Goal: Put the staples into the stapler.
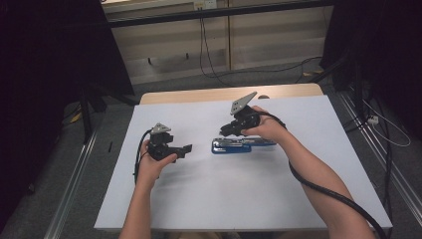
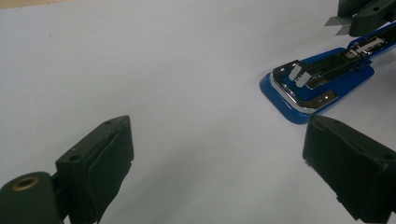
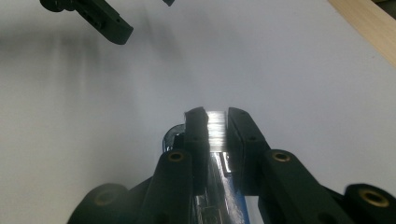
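We have the right gripper point(image 3: 217, 128) clenched on a silvery strip of staples point(image 3: 216, 130), directly above the opened blue stapler point(image 1: 238, 145), presumably to load its magazine. Our left gripper point(image 1: 185, 150) hangs released with jaws wide, the stapler ahead of it and to its right, likely waiting to steady it. White worktop point(image 1: 239, 199), wood edge beyond, dark curtained room.

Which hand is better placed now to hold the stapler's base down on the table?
Left, I think. The left claw is open and free, beside the blue stapler. The right claw is closed on a shiny strip, probably staples, above the opened stapler, so it is busy.
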